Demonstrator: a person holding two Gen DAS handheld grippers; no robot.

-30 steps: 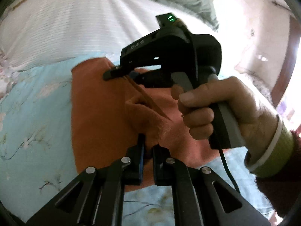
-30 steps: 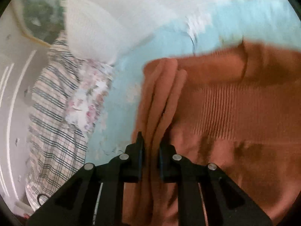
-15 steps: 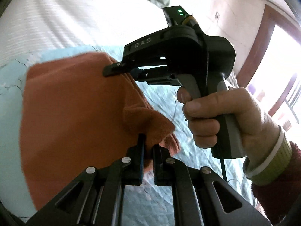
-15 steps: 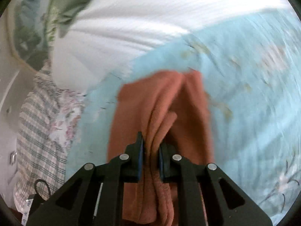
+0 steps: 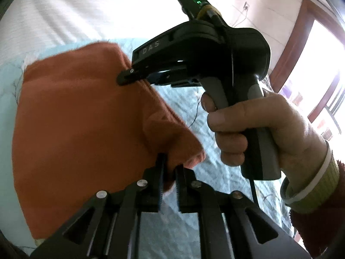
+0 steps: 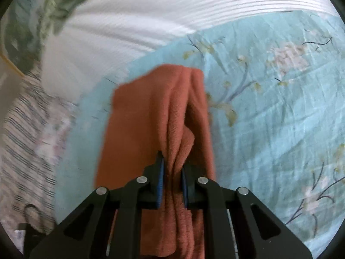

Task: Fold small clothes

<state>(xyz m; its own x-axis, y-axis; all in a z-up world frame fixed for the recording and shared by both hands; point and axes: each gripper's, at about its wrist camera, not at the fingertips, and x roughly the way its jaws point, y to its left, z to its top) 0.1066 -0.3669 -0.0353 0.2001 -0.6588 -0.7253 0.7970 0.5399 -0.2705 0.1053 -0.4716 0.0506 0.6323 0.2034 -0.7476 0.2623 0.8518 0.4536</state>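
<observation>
In the left wrist view, the left gripper (image 5: 169,168) reaches over a rust-orange knitted garment (image 5: 75,125) that lies spread on a pale blue floral bedsheet (image 5: 215,183). A bunched corner of the garment sits between its two black fingers, whose jaws have just been opening, so the gap around the cloth is wider than half a second ago; the pads look close to the fabric, but whether they press on it I cannot tell. Beyond it the right gripper (image 5: 125,78) is seen from the side, its tips at the far edge of the same garment, with a person's hand (image 5: 258,125) wrapped around the grey handle and a yellow-green ribbed cuff (image 5: 312,185) at the wrist. Compared with a second ago, the garment now lies mostly left of centre and more bare sheet shows under the hand; since half a second ago the scene has hardly shifted. In the right wrist view, the right gripper (image 6: 172,172) is clenched on several gathered folds of the garment (image 6: 146,112), blue pads pressing from both sides, the jaws having just eased open slightly. The cloth, blurred and broad across the frame a second ago, is now a narrow folded strip on the sheet (image 6: 269,108), with a white ribbed cover (image 6: 172,10) behind.
</observation>
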